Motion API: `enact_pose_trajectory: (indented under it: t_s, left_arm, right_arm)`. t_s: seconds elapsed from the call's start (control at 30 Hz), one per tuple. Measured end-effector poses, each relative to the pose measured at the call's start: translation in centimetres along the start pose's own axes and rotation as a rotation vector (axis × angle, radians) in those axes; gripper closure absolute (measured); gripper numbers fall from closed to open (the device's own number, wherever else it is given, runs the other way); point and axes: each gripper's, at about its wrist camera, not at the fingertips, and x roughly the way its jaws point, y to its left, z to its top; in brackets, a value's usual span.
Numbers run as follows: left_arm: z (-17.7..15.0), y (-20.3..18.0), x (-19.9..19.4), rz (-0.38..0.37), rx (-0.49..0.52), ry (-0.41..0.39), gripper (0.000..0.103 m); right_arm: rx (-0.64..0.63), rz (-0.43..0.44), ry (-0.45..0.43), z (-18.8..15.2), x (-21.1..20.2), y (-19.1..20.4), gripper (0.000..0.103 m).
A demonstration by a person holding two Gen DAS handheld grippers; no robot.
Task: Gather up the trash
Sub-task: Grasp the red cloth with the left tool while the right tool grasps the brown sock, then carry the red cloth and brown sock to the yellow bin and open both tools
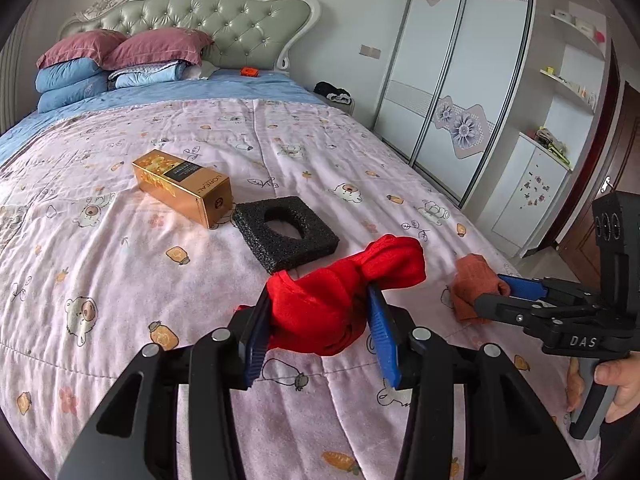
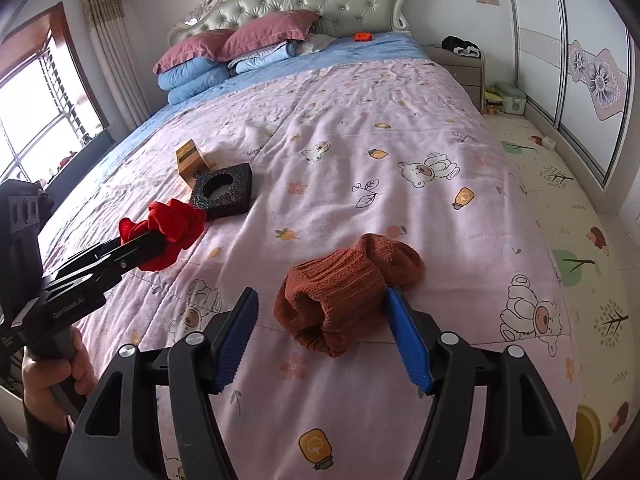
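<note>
A bunched red cloth (image 1: 340, 292) lies low over the pink quilt (image 1: 120, 280), and my left gripper (image 1: 320, 292) is shut on it, both blue pads pressing its sides. The right wrist view shows that gripper (image 2: 156, 236) with the red cloth (image 2: 168, 232). A rolled brown sock (image 2: 344, 296) rests on the quilt between the fingers of my right gripper (image 2: 320, 292). Its right pad touches the sock, while the left pad (image 2: 236, 332) stands apart, so it is open. A gold carton (image 1: 182, 188) and a black foam square (image 1: 286, 232) with a hole lie further up the bed.
Pillows and folded blue bedding (image 1: 80, 76) are stacked at the headboard, with a small orange object (image 1: 249, 71) nearby. A wardrobe (image 1: 452, 80) and shelves stand to the right. A nightstand (image 2: 460, 64) and a patterned floor mat (image 2: 560, 208) border the bed's right edge.
</note>
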Motion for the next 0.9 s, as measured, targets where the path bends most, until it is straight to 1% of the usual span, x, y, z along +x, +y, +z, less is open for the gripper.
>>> enact_pose_trajectory:
  t_s: [0.07,0.13,0.17,0.27,0.33,0.43,0.5,0.57,0.7,0.9]
  left_arm:
    - [-0.1,-0.1,0.0,-0.006,0.0,-0.001,0.058]
    - [-0.1,-0.1,-0.3,-0.02,-0.004,-0.007,0.058]
    - [-0.1,-0.2,-0.4,-0.029,-0.008,-0.011,0.058]
    - [-0.1,-0.3,-0.6,-0.046,-0.02,-0.012,0.058]
    - [-0.1,-0.8,-0.7,-0.046,-0.013,-0.008,0.058]
    - [0.0,-2.3,-0.6,-0.026,0.011,0.018,0.058]
    - [0.1,-3.8,-0.8,-0.05,0.03,0.02,0.058]
    - [0.1,-5.4,-0.8,-0.058,0.058,0.026,0.058]
    - [-0.3,-8.9,-0.7,-0.124,0.09,0.049,0.058]
    - [-1.0,-14.8,-0.6,-0.201,0.168,0.075,0.058]
  right_arm:
    - [-0.004,-0.031,0.008,0.1,0.3,0.0,0.063]
    - [0.004,-0.051,0.01,-0.1,0.4,-0.3,0.069]
    - [0.013,-0.044,0.008,-0.3,0.3,-0.5,0.074]
    - [0.051,-0.014,-0.011,-0.7,-0.6,-1.3,0.08]
    - [0.076,0.005,-0.032,-0.9,-1.6,-1.6,0.081]
    - [0.088,0.035,-0.061,-1.5,-3.4,-1.9,0.081]
    - [0.091,0.045,-0.083,-1.9,-4.9,-2.1,0.081]
    - [0.095,0.049,-0.103,-2.5,-6.5,-2.5,0.081]
    - [0.102,0.046,-0.139,-3.9,-9.7,-3.7,0.081]
    - [0.114,0.005,-0.187,-6.1,-14.4,-6.3,0.081]
